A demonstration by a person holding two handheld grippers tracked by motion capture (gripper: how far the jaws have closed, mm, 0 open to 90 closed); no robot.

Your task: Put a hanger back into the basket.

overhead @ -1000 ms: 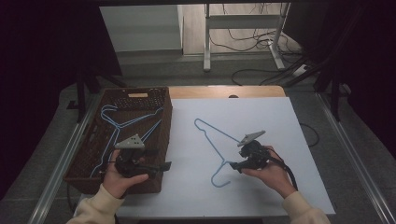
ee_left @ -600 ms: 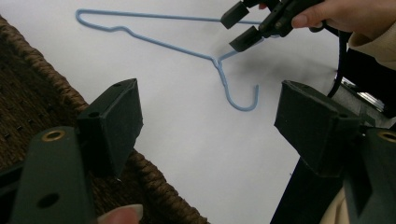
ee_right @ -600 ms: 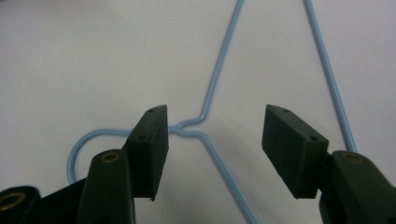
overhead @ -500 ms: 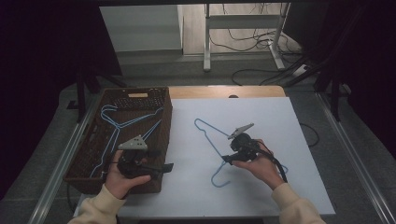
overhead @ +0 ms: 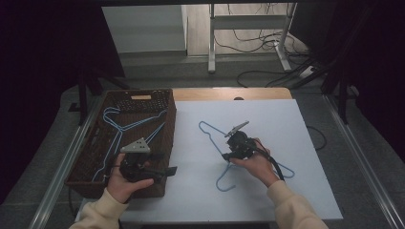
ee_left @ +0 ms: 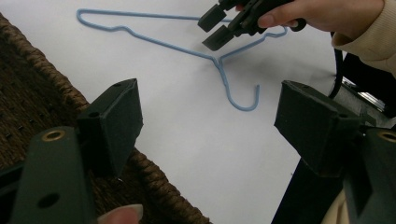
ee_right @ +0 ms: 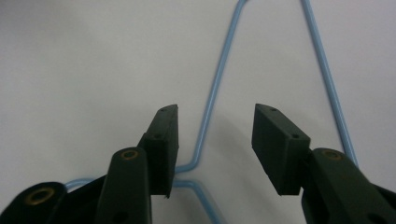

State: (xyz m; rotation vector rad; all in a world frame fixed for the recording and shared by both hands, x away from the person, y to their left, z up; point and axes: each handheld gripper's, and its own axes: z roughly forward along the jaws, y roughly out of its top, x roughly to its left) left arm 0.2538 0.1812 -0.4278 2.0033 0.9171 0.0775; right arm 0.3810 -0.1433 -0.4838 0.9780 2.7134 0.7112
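A blue wire hanger [overhead: 218,181] lies flat on the white table sheet [overhead: 296,124]. My right gripper [overhead: 228,154] hovers low over its neck. In the right gripper view the jaws [ee_right: 215,109] stand apart astride one wire of the hanger [ee_right: 219,74]; they have just been closing, and the pads do not touch the wire. My left gripper [overhead: 165,163] is open and holds nothing, above the front right corner of a brown wicker basket [overhead: 169,124]. Its view looks between wide jaws [ee_left: 208,84] at the hanger [ee_left: 154,36] and the right gripper [ee_left: 212,30].
The basket holds more blue hangers [overhead: 119,126] and stands on the table's left side. Behind the table, a metal stand [overhead: 212,43] and cables [overhead: 258,71] are on the floor. The sheet's right half lies bare.
The right gripper has moved left and a little farther away along the hanger, up to its neck, and its jaws have narrowed. The left gripper has stayed still.
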